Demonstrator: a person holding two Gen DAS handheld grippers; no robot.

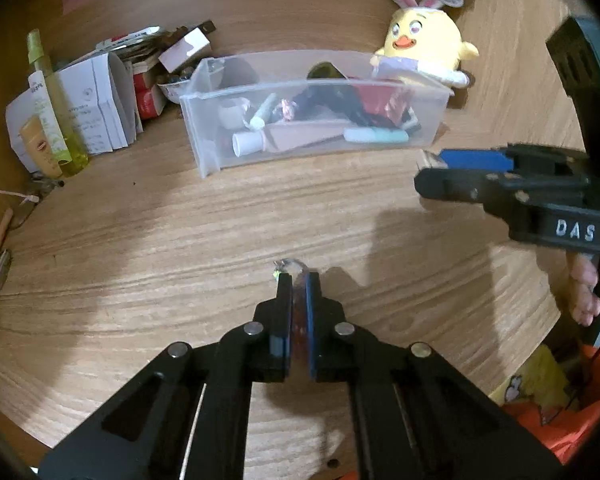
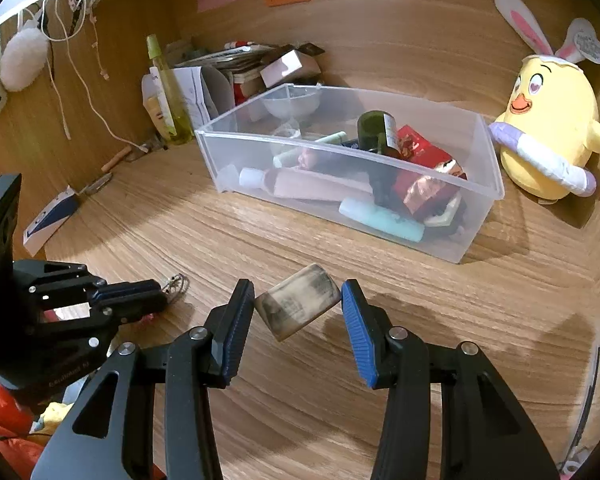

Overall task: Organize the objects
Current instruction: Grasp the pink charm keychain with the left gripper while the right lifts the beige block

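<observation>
The left tongs (image 1: 299,280) are pressed together on a small keyring-like trinket (image 1: 296,270); only a bit of metal ring and a dark reddish sliver between the blue pads show, the rest is hidden, so its shape is hard to make out. The right tongs (image 2: 298,300) pinch a small blurred block with rounded corners, pale cream with grey smudges (image 2: 298,306), its ends touching the ribbed blue pads (image 2: 356,328); its print is unreadable. Both hover low over the wood-grain worktop (image 2: 340,420). Farther back sits a clear, frosted plastic bin (image 2: 476,248) holding tubes, a dark green jar and a shiny red packet, their outlines softened by the wall. Just beside its right end stands a yellow plush chick with rabbit ears (image 2: 552,120). Left of the bin, a yellow-green bottle (image 2: 170,92) and folded papers (image 2: 196,88) crowd the corner, partly overlapping.
</observation>
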